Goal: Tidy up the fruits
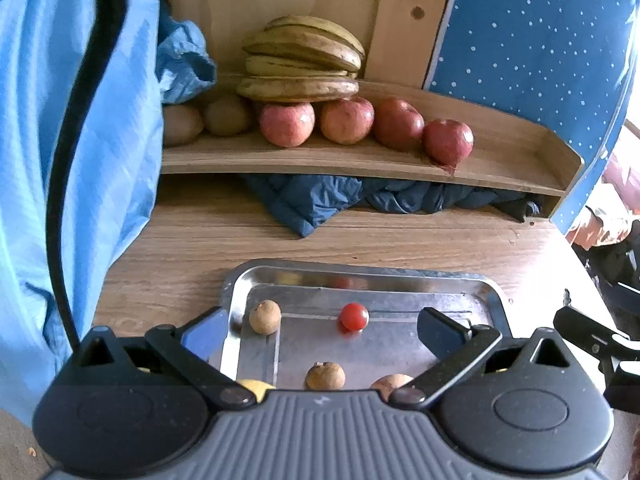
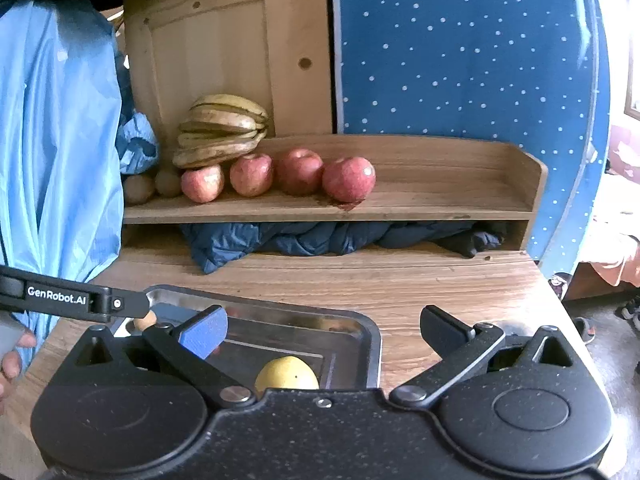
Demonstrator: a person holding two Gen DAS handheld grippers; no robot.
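You are holding the left gripper (image 1: 322, 330) over the near end of the metal tray (image 1: 472, 280), fingers spread wide and gripping nothing. Between them, on the tray floor, a cherry tomato (image 1: 354, 316) is sitting near the middle, a small brown round fruit (image 1: 265, 317) is lying by the left wall, and two more brown fruits (image 1: 325, 376) are showing at the near edge, partly hidden by the gripper body. You are holding the right gripper (image 2: 324, 330) released as well, its left finger over the tray (image 2: 372, 344) and its right finger over the bare wooden table (image 2: 400, 284); a yellow fruit (image 2: 287, 374) is resting in the tray just ahead of its body. On the wooden shelf (image 2: 440, 204) behind, four red apples (image 2: 349, 179) are standing in a row, the leftmost two touching the bananas (image 2: 222, 132) stacked above them, with two kiwis (image 2: 168, 183) further left. A dark blue cloth (image 2: 320, 240) is bunching under the shelf. Part of your hand (image 2: 12, 356) is showing at the left edge.
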